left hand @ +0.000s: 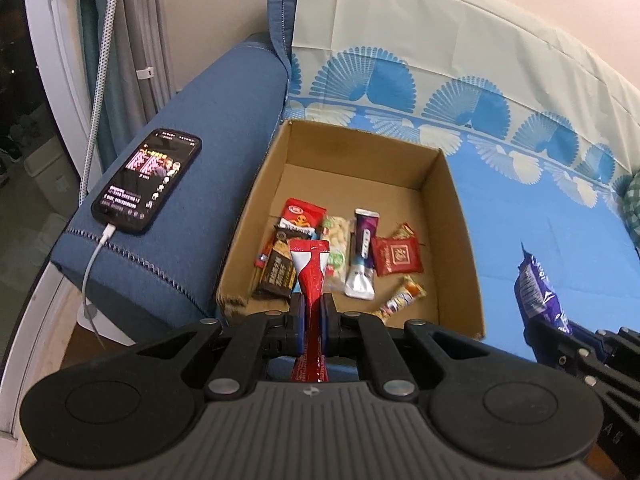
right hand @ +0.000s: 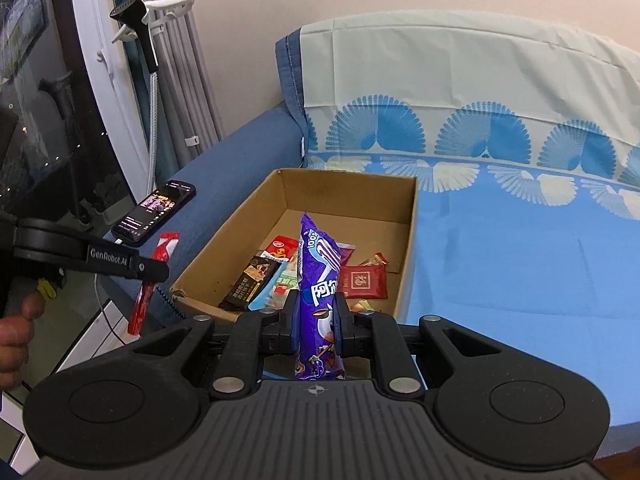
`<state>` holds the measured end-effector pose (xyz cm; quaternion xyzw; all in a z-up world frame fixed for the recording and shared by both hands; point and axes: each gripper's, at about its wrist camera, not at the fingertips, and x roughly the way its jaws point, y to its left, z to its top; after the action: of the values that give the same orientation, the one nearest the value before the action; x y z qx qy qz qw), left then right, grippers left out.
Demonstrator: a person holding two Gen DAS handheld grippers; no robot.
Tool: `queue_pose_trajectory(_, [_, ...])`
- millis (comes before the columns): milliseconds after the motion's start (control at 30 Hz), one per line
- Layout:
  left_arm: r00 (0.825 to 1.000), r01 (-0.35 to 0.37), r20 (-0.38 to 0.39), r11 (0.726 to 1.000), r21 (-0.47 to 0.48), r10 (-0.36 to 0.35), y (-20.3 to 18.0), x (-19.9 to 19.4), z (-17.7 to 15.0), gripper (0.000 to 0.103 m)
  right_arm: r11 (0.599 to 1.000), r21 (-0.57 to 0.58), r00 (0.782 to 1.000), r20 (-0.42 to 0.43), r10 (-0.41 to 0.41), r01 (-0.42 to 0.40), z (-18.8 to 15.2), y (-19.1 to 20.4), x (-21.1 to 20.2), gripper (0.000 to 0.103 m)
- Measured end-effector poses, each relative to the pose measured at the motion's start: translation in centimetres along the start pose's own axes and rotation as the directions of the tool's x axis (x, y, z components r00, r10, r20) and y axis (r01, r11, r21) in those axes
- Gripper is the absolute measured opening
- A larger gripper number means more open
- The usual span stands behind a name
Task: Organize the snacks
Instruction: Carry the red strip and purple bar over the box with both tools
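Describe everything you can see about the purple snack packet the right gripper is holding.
The long purple glossy plastic snack packet carries white lettering and a cartoon character near its lower end. It stands upright and looks puffed, its crimped top leaning slightly left. The right gripper is shut on its lower half, one blue pad on each side. It hangs just before the near edge of the open brown cardboard box, touching nothing else. The left wrist view shows it at the right.

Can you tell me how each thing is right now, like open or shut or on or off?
Left tongs: shut on the red snack stick.
Right tongs: shut on the purple snack pack.
Cardboard box: open on top, snacks inside.
Phone: screen on, cable plugged in.
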<state>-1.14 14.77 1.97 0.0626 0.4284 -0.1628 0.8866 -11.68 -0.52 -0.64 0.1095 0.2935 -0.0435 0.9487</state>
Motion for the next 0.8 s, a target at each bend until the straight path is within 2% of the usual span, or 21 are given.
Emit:
queue_pose_trajectory(200, [1.000,-0.011,-0.012,1.000,0.016,0.011,-0.2,2.4,2.6,0.007,1.000,-0.001,1.000,-0.022,0.008,-0.008,1.5,-0.3,3.1,0.016])
queue_pose_trajectory(567, [0.997,-0.015,-0.069,0.999,0.048,0.018,-1.3,9.2,7.1,0.008,1.000,0.028,0.995,-0.099,-0.007,0.010,3.5,-2.0,10.5,0.016])
queue_pose_trajectory(800, [0.993,-0.046,-0.109,0.996,0.082,0.055,-1.5,13.8,9.0,0.008,0.999,0.042,0.992,-0.124,-0.009,0.014,4.4,-2.9,15.1,0.016])
